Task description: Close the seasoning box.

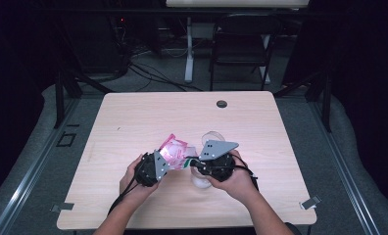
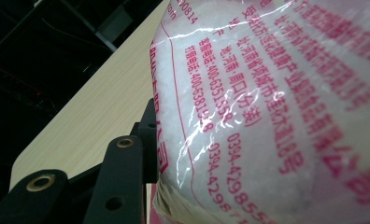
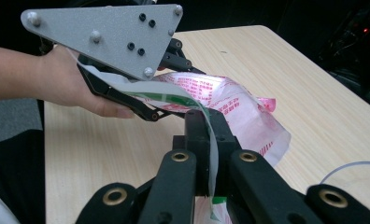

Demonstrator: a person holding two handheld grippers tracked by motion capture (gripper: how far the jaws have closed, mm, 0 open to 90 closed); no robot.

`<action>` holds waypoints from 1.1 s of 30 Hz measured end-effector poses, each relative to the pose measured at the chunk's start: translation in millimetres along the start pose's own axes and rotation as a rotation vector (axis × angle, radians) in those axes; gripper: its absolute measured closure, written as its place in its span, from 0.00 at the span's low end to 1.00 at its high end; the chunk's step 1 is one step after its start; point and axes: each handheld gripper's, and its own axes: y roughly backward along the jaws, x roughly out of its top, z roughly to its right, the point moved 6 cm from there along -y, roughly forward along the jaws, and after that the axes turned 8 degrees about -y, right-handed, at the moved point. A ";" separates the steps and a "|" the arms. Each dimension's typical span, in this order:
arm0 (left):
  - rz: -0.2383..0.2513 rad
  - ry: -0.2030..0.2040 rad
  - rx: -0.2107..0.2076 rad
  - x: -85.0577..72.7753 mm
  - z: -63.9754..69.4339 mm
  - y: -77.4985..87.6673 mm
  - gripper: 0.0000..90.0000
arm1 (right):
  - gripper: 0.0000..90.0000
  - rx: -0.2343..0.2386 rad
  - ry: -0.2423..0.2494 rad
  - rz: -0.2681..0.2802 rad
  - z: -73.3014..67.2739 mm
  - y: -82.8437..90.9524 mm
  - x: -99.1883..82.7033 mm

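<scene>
The left gripper clamps the clear, red-printed bag of white granules over the near middle of the table; the right gripper has its jaws together on the bag's white-and-green top strip; a clear cup stands just beyond the right hand. A hard pull may split the film unevenly, so granules could spill onto the wood; the thin strip might also slip free. The pale wood-grain top is otherwise bare, a round grommet near its far edge; a folding chair waits in the dark room behind.
</scene>
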 end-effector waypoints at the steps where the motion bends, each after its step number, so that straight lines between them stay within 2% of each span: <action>1: 0.001 -0.003 0.009 0.2 -0.3 0.6 0.67 | 1.00 0.004 -0.013 0.002 0.1 0.1 -0.2; 12: 0.014 -0.025 0.057 2.0 -3.3 3.7 0.67 | 1.00 0.049 -0.103 0.013 1.6 1.4 -1.1; 18: 0.011 -0.073 0.091 5.0 -4.3 4.7 0.67 | 1.00 0.056 -0.153 0.016 4.9 2.5 -4.4; 19: 0.017 -0.075 0.097 6.0 -4.1 4.7 0.67 | 1.00 0.071 -0.181 0.023 5.9 3.6 -5.7; 21: 0.022 -0.092 0.115 8.4 -4.0 4.8 0.67 | 1.00 0.073 -0.199 0.024 7.4 4.9 -7.1; 33: 0.034 -0.149 0.169 15.4 -5.5 1.2 0.67 | 1.00 0.050 -0.240 0.015 12.0 8.4 -15.7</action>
